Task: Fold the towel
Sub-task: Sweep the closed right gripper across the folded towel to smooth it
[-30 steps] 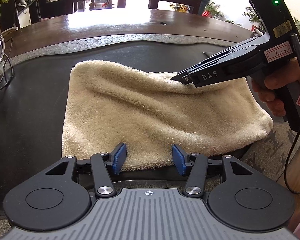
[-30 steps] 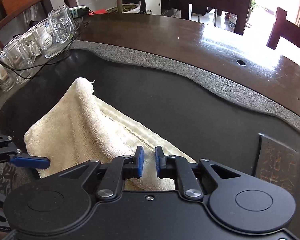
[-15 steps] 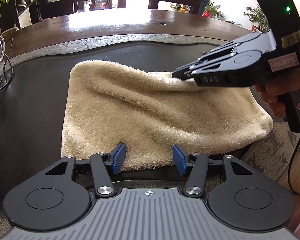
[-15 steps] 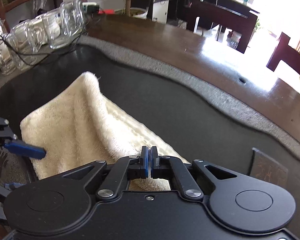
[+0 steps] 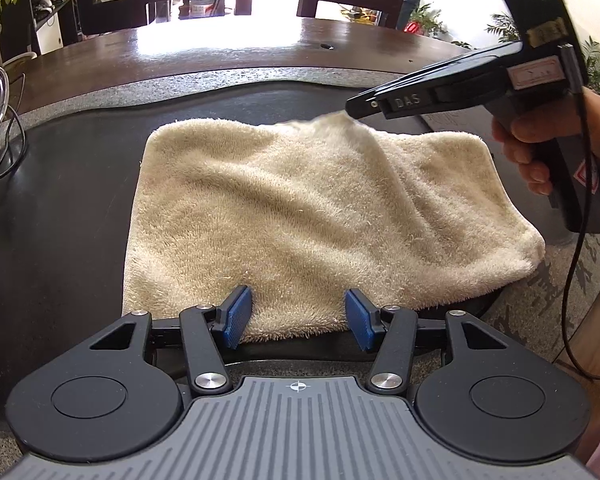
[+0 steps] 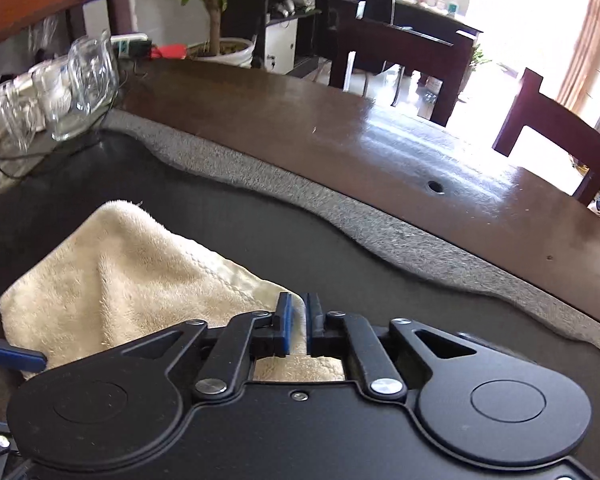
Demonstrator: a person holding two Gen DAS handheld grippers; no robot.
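the cream towel (image 5: 308,208) lies folded on the dark slab (image 5: 68,184) set into the wooden table (image 5: 220,48), its near edge between the pads of the left gripper (image 5: 298,314), which stands parted, not pinching. the right gripper (image 6: 298,322), held in a hand (image 5: 540,148), is clenched on the towel's far hem and has it raised into a small peak. glass mugs (image 6: 72,92) and a thin black cable (image 6: 40,156) sit at the slab's left rim, well apart from the towel. chairs (image 6: 404,52) stand beyond the table.
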